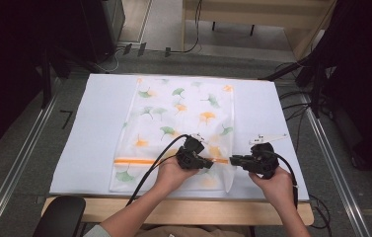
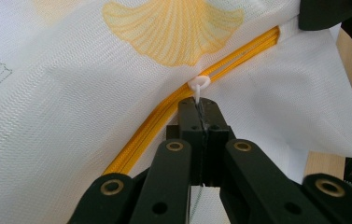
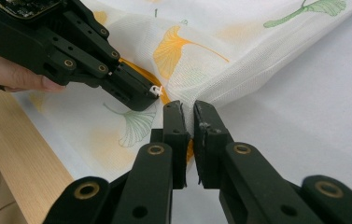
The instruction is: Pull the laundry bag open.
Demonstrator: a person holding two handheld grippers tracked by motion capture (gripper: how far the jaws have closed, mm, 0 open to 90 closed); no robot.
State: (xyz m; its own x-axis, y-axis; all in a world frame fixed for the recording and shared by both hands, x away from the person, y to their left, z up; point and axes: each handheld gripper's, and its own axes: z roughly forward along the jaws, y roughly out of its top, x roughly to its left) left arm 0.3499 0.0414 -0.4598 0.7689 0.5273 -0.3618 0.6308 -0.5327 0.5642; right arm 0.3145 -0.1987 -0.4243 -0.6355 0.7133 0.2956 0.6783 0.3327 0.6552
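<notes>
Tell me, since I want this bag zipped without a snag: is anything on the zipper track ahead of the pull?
Nothing visible. The left tool is shut on the white pull, and the orange zipper runs bare to the bag edge, where the right tool pinches the mesh.

The high view is evenly lit over the white table cover, which reads bright with no hard shadows; the room's left and right edges fall into near black; the picture is soft and slightly grainy, fine detail smeared. Both gripper views are brighter and sharper at mid distance; the mesh weave of the bag is crisp; the nearest black linkages are dark with faint sheen, slightly soft at the bottom edge.
</notes>
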